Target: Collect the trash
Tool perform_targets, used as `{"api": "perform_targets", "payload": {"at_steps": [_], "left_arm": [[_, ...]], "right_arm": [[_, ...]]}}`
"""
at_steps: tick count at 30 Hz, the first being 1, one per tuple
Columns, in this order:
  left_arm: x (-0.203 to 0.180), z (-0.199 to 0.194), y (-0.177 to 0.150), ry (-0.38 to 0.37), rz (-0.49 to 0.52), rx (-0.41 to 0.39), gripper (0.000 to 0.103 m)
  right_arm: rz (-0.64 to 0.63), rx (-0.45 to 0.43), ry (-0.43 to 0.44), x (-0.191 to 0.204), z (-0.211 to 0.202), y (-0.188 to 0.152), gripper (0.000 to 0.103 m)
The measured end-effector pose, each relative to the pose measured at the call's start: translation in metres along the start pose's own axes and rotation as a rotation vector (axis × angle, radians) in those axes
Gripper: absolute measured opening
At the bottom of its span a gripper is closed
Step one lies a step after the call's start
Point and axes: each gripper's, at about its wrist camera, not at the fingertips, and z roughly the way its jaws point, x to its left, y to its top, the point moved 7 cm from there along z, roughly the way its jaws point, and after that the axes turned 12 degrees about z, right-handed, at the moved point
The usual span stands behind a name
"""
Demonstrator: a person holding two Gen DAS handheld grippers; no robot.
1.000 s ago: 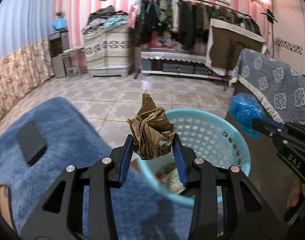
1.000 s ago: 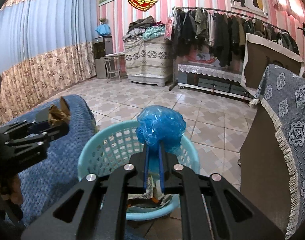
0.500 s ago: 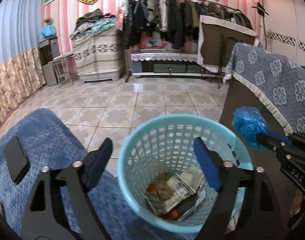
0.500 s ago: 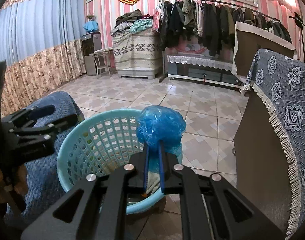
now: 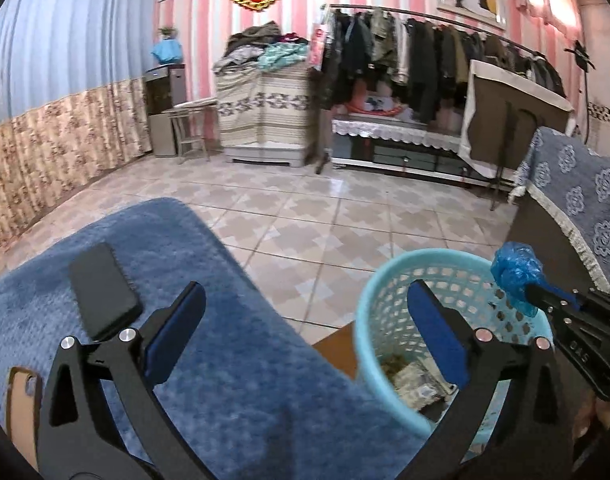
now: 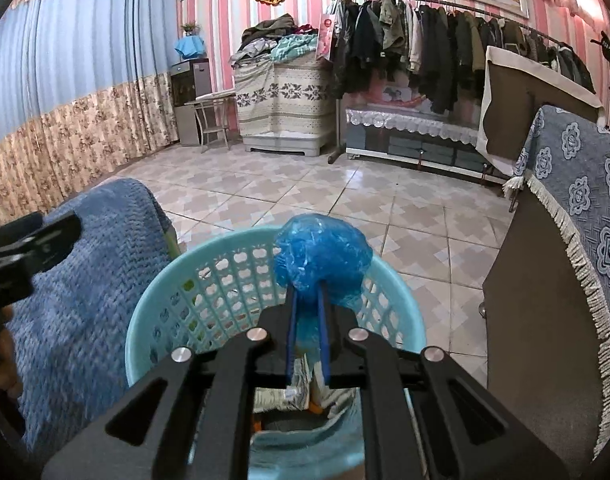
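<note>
Left tool point(image 5: 305, 336): jaws wide apart, empty, over the blue fleece blanket point(image 5: 233, 364).
Right tool point(image 6: 307, 312): clamped on a crumpled blue plastic bag point(image 6: 323, 262), held above the light-blue perforated plastic basket point(image 6: 209, 276).
Basket: paper scraps point(image 5: 415, 380) inside.

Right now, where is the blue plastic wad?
The blue plastic wad is clamped in the right gripper, held above the light-blue basket; in the left wrist view it sits at the right.

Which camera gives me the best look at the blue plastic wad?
Right wrist: the blue plastic wad sits large and centred, pinched in the right claw above the basket. Left wrist shows it small, side-on, at the frame's right edge.
</note>
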Motion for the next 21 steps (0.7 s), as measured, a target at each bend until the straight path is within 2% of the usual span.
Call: {"api": "perform_targets", "payload": {"at_steps": [2, 3, 4, 8, 10, 13, 18, 21], "left_arm": [[0.01, -0.005, -0.001, 0.012, -0.016, 0.001, 0.097], [0.014, -0.008, -0.002, 0.019, -0.022, 0.001, 0.097], [0.02, -0.013, -0.004, 0.032, -0.027, -0.001, 0.097], [0.035, -0.032, -0.009, 0.07, -0.029, -0.006, 0.098], [0.041, -0.042, -0.013, 0.085, -0.032, -0.005, 0.098], [0.05, -0.06, -0.021, 0.096, -0.039, -0.002, 0.098], [0.063, -0.095, -0.038, 0.109, -0.053, -0.012, 0.098], [0.073, -0.118, -0.051, 0.143, -0.074, -0.007, 0.098]], "right_arm": [[-0.01, 0.005, -0.008, 0.004, 0.005, -0.002, 0.026], [-0.014, -0.005, -0.01, 0.006, 0.005, -0.002, 0.053], [-0.016, -0.018, -0.014, 0.008, 0.003, -0.002, 0.072], [-0.028, -0.005, -0.013, 0.012, 0.002, -0.003, 0.074], [-0.027, -0.024, -0.028, 0.011, -0.004, -0.001, 0.087], [-0.022, -0.045, -0.037, 0.012, -0.015, 0.0, 0.096], [-0.01, -0.037, -0.023, 0.016, -0.032, -0.004, 0.098], [-0.008, -0.041, -0.005, 0.024, -0.045, -0.01, 0.098]]}}
